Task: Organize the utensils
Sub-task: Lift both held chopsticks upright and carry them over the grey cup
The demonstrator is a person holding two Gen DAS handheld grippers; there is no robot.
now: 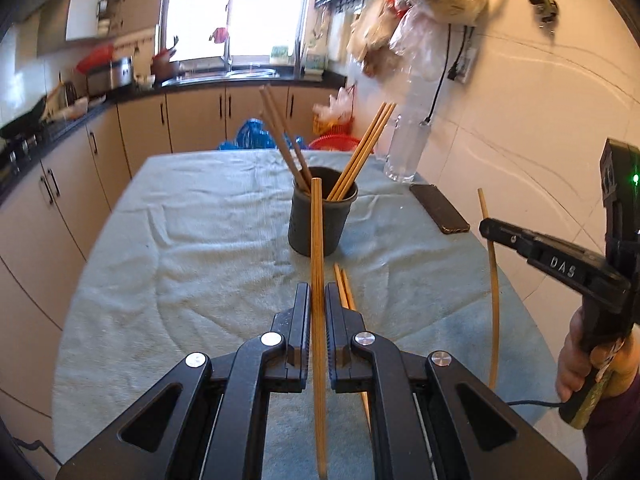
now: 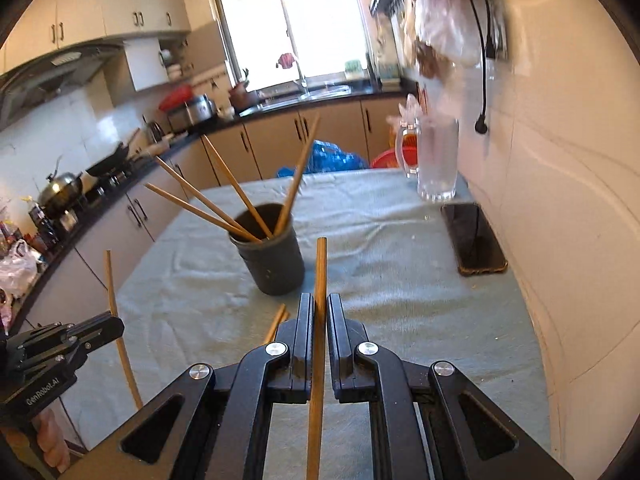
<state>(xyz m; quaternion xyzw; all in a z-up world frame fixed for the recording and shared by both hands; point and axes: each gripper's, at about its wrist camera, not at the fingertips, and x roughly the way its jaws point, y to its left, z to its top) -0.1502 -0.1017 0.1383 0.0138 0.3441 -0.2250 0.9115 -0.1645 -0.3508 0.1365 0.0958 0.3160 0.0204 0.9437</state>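
Note:
A dark round holder point(image 1: 320, 216) stands mid-table on a pale blue towel point(image 1: 200, 248), with several wooden chopsticks leaning in it; it also shows in the right wrist view point(image 2: 272, 256). My left gripper point(image 1: 318, 292) is shut on one chopstick point(image 1: 317, 232), held above the table just short of the holder. My right gripper point(image 2: 320, 304) is shut on another chopstick point(image 2: 320, 272), right of the holder; it shows in the left wrist view point(image 1: 489, 227) with its chopstick point(image 1: 494, 288). Two loose chopsticks point(image 1: 344, 284) lie on the towel below my left gripper.
A dark phone point(image 1: 439, 208) lies at the table's right edge by the wall. A clear glass bottle point(image 1: 406, 148) stands at the far right corner. Kitchen cabinets and a counter with pots point(image 2: 64, 192) run along the left. A white wall point(image 2: 560, 200) borders the table's right side.

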